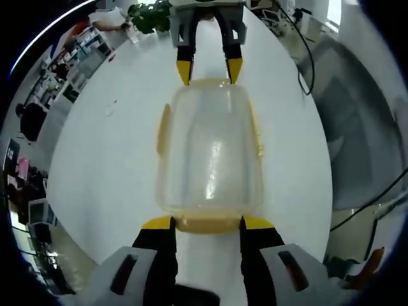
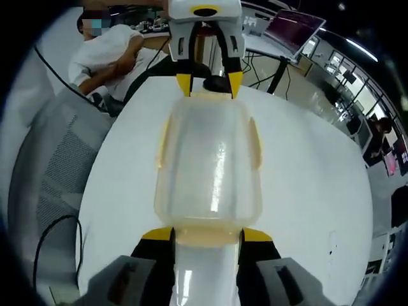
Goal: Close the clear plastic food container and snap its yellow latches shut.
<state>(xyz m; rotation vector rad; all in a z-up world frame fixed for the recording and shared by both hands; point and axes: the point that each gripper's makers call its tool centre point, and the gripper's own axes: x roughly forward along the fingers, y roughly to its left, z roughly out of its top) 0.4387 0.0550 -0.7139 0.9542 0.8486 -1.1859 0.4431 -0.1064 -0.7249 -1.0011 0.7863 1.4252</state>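
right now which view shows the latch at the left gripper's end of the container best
The left gripper view: that yellow end latch lies close up between the left gripper tips. In the right gripper view the same latch sits small at the container's far end, partly behind the left gripper.

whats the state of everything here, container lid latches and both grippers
clear container: lid on, resting on the white table
end latches: each between a gripper's jaw tips
side latches: whether snapped, cannot tell
left gripper: open, jaws astride one end latch
right gripper: open, jaws astride the opposite end latch
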